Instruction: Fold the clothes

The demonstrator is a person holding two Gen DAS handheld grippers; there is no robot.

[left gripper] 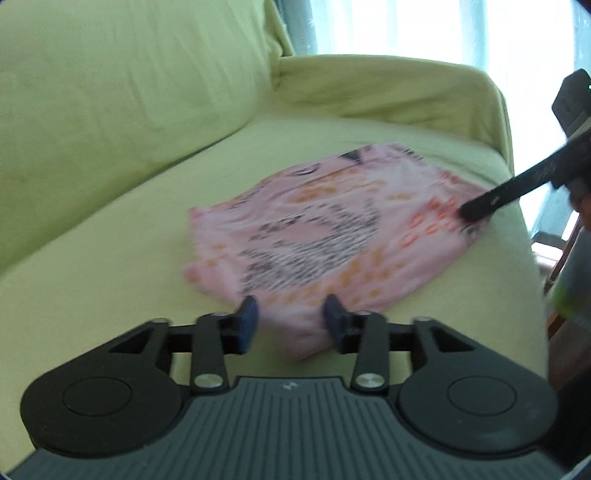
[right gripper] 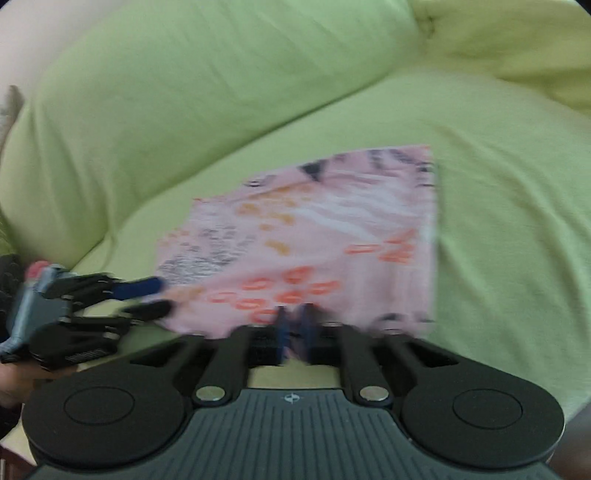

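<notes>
A folded pink garment [left gripper: 314, 236] with black, orange and red print lies flat on the green sofa seat [left gripper: 92, 266]; it also shows in the right wrist view [right gripper: 325, 236]. My left gripper [left gripper: 291, 317] is open, its blue fingertips straddling the garment's near edge. It also shows at the left of the right wrist view [right gripper: 159, 295], at the garment's left corner. My right gripper [right gripper: 295, 328] is nearly closed on the garment's near edge, cloth between the pads. Its black finger shows in the left wrist view [left gripper: 480, 203] on the garment's right edge.
Green back cushions [left gripper: 129, 74] rise behind the seat, and a padded armrest [left gripper: 406, 92] closes its far end. A curtained window [left gripper: 424, 26] is beyond it. The seat's front edge drops off at the right of the left wrist view [left gripper: 532, 258].
</notes>
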